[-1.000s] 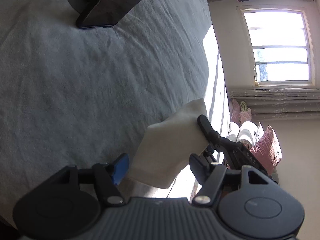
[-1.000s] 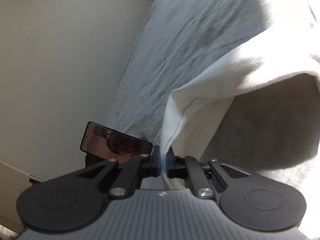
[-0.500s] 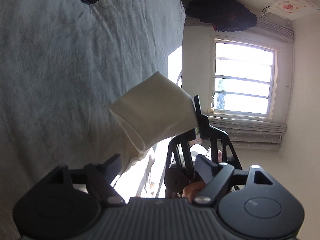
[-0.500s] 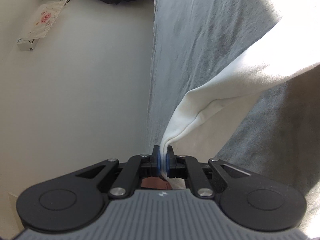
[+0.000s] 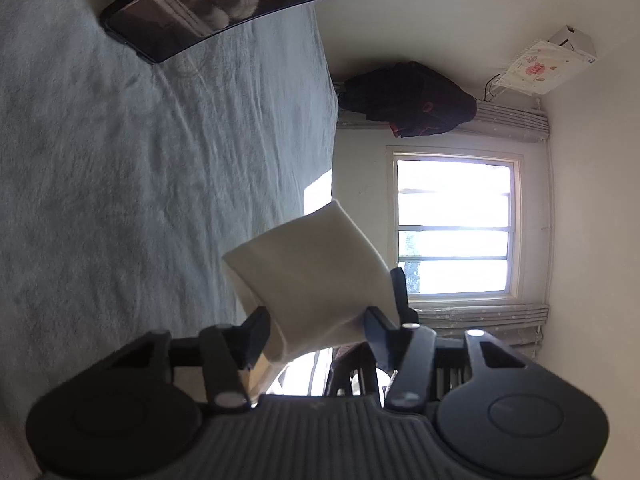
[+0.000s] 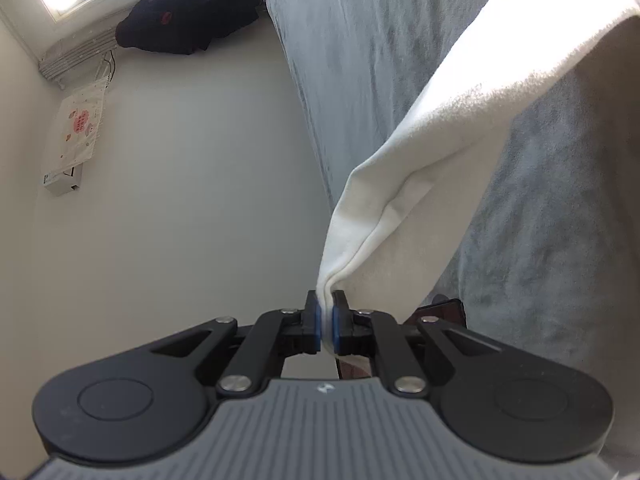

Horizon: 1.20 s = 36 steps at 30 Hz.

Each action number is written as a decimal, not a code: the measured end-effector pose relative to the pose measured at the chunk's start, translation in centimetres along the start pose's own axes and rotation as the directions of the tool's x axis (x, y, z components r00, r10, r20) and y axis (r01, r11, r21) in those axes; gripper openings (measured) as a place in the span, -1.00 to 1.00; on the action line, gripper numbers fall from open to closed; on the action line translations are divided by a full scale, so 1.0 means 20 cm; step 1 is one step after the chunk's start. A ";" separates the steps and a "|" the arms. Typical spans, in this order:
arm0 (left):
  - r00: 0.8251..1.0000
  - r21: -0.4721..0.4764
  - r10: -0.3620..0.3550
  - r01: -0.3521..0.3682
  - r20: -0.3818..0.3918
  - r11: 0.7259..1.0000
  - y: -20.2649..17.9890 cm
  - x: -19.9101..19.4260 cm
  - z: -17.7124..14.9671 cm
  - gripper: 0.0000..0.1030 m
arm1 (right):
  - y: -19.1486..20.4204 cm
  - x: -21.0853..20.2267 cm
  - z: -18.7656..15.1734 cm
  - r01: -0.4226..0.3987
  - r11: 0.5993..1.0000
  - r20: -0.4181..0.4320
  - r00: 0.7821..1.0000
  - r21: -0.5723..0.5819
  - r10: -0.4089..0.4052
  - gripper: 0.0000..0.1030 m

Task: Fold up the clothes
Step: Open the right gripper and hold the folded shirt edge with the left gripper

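Above a grey bedspread (image 5: 120,184), the right gripper (image 6: 326,326) is clamping an edge of the cream garment (image 6: 448,128) while the left gripper (image 5: 316,332) is closing its jaws around the garment's cuffed end.

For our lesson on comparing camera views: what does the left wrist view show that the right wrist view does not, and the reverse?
Only the left wrist view: the whole window, a big dark screen on the bed, and the left gripper, jaws closing around a cream cuff.

Only the right wrist view: the right gripper shut on the cream garment's edge.

Both: the grey bedspread, the dark clothes by the window, and the wall calendar.
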State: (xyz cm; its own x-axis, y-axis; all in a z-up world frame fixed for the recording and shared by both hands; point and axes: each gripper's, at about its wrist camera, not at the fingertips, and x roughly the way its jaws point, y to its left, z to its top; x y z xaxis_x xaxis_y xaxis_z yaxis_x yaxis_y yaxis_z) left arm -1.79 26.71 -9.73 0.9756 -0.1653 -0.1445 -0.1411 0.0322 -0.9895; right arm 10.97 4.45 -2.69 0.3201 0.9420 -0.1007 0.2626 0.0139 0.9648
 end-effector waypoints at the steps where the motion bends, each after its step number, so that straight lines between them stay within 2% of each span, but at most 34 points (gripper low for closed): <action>1: 1.000 -0.001 0.020 -0.020 0.010 1.000 0.01 -0.02 0.02 -0.59 | -0.01 0.00 0.00 0.011 1.000 -0.002 1.000 -0.003 -0.011 -0.81; 2: 0.999 0.016 0.045 -0.045 0.021 0.999 0.01 -0.04 0.06 -0.92 | -0.01 -0.01 0.01 0.026 1.000 -0.004 1.000 -0.007 -0.026 -0.81; 4: 0.990 0.100 0.117 -0.125 0.083 0.987 -0.02 -0.09 0.10 -0.97 | -0.04 -0.01 0.01 0.064 0.998 -0.009 0.998 -0.021 -0.064 -0.80; 6: 0.966 0.203 0.194 -0.228 0.173 0.952 -0.07 -0.14 0.14 -0.97 | -0.06 -0.01 0.01 0.123 0.991 -0.012 0.992 -0.049 -0.123 -0.71; 9: 0.904 0.341 0.329 -0.411 0.275 0.845 -0.13 -0.20 0.25 -0.98 | -0.08 -0.05 0.02 0.212 0.969 -0.026 0.976 -0.123 -0.217 -0.70; 13: 0.841 0.440 0.434 -0.540 0.323 0.717 -0.19 -0.24 0.35 -0.97 | -0.04 -0.17 0.08 0.291 0.923 0.004 0.954 -0.250 -0.300 -0.68; 15: 0.840 0.484 0.444 -0.542 0.312 0.686 -0.20 -0.27 0.37 -0.97 | 0.00 -0.23 0.12 0.329 0.896 0.051 0.943 -0.297 -0.330 -0.64; 17: 0.829 0.603 0.492 -0.541 0.266 0.586 -0.24 -0.24 0.36 -0.97 | 0.05 -0.29 0.17 0.380 0.861 0.114 0.925 -0.337 -0.364 -0.56; 18: 0.808 0.670 0.530 -0.544 0.257 0.504 -0.23 -0.23 0.32 -0.97 | 0.07 -0.31 0.19 0.409 0.841 0.145 0.913 -0.355 -0.382 -0.38; 19: 0.793 0.705 0.552 -0.545 0.258 0.454 -0.22 -0.24 0.30 -0.96 | 0.09 -0.32 0.22 0.438 0.818 0.177 0.899 -0.372 -0.401 -0.30; 21: 0.765 0.726 0.589 -0.558 0.262 0.402 -0.21 -0.24 0.28 -0.91 | 0.11 -0.34 0.24 0.489 0.774 0.221 0.872 -0.401 -0.437 -0.23; 22: 0.753 0.732 0.603 -0.562 0.261 0.384 -0.20 -0.25 0.27 -0.77 | 0.12 -0.34 0.26 0.516 0.748 0.240 0.856 -0.416 -0.457 -0.23; 23: 0.758 0.723 0.603 -0.559 0.248 0.405 -0.20 -0.27 0.30 -0.53 | 0.13 -0.34 0.27 0.543 0.718 0.257 0.839 -0.435 -0.479 -0.23; 24: 0.765 0.712 0.600 -0.556 0.235 0.429 -0.21 -0.30 0.33 -0.37 | 0.13 -0.33 0.27 0.564 0.688 0.272 0.824 -0.456 -0.496 -0.23; 25: 0.781 0.693 0.584 -0.547 0.222 0.470 -0.21 -0.33 0.37 -0.12 | 0.14 -0.32 0.27 0.583 0.658 0.285 0.810 -0.477 -0.512 -0.23; 26: 0.796 0.671 0.567 -0.540 0.211 0.508 -0.21 -0.36 0.41 -0.08 | 0.15 -0.30 0.26 0.602 0.618 0.304 0.795 -0.505 -0.525 -0.23; 28: 0.808 0.625 0.550 -0.545 0.211 0.560 -0.19 -0.40 0.49 -0.07 | 0.17 -0.26 0.24 0.622 0.535 0.337 0.772 -0.571 -0.539 -0.23; 31: 0.778 0.561 0.593 -0.592 0.209 0.579 -0.13 -0.39 0.56 -0.10 | 0.19 -0.18 0.18 0.621 0.432 0.358 0.758 -0.654 -0.546 -0.23; 32: 0.770 0.538 0.605 -0.603 0.200 0.590 -0.10 -0.38 0.57 -0.11 | 0.19 -0.14 0.15 0.610 0.404 0.355 0.758 -0.682 -0.546 -0.23; 33: 0.772 0.524 0.603 -0.604 0.200 0.600 -0.09 -0.37 0.58 -0.11 | 0.19 -0.11 0.12 0.590 0.385 0.343 0.766 -0.710 -0.544 -0.23; 34: 0.773 0.512 0.602 -0.607 0.201 0.608 -0.08 -0.37 0.58 -0.18 | 0.19 -0.09 0.07 0.559 0.377 0.316 0.781 -0.738 -0.539 -0.23; 36: 0.766 0.508 0.605 -0.617 0.217 0.601 -0.09 -0.37 0.57 -0.23 | 0.19 -0.04 -0.02 0.484 0.369 0.249 0.811 -0.794 -0.529 -0.23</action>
State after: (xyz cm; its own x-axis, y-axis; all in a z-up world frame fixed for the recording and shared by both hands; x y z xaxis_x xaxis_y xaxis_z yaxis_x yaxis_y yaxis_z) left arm -6.86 39.20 -6.85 0.6987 0.1062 -0.7074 -0.6017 0.6221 -0.5009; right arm 11.35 3.90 1.14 0.3474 0.6734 -0.6526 -0.4704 0.7272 0.4999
